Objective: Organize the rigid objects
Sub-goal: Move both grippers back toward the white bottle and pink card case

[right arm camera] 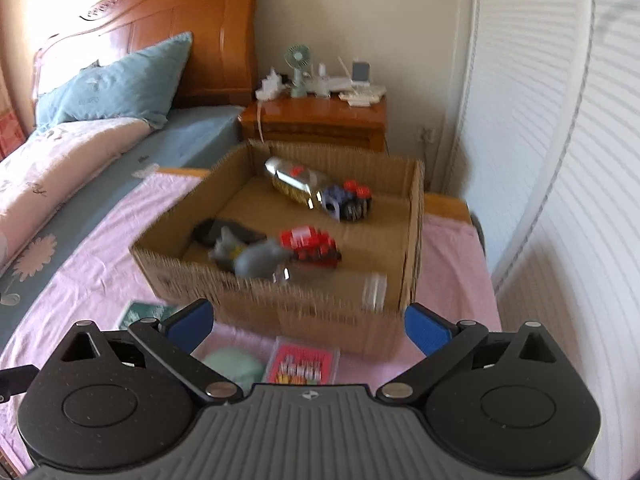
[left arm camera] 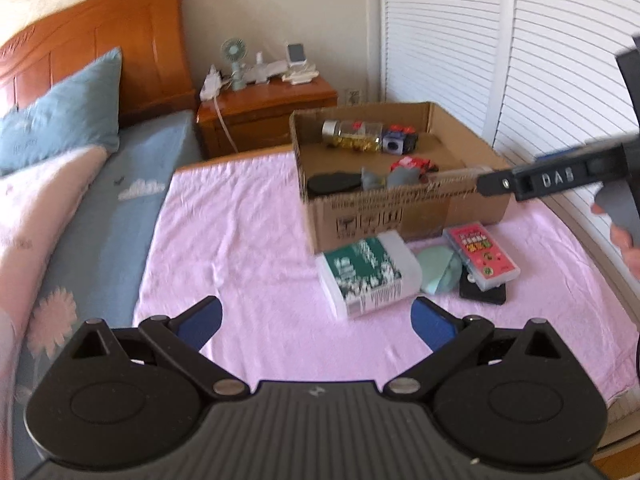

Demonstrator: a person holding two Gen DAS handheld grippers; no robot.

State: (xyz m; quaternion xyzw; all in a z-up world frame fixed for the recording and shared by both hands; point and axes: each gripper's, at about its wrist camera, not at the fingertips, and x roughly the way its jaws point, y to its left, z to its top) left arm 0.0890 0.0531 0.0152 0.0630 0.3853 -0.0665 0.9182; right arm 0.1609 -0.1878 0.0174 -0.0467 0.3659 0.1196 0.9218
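Pink cloth (left arm camera: 248, 240) covers the bed, and a cardboard box (left arm camera: 400, 208) sits on it. Inside lie a pill bottle (left arm camera: 352, 136), a red toy (right arm camera: 308, 242) and what may be a grey toy animal (right arm camera: 252, 260), blurred. Near its front wall lie a green-labelled tub (left arm camera: 368, 276) and a pink case (left arm camera: 484, 256). Both the left gripper (left arm camera: 316, 320) and right gripper (right arm camera: 308, 324) have their jaws wide apart, holding nothing.
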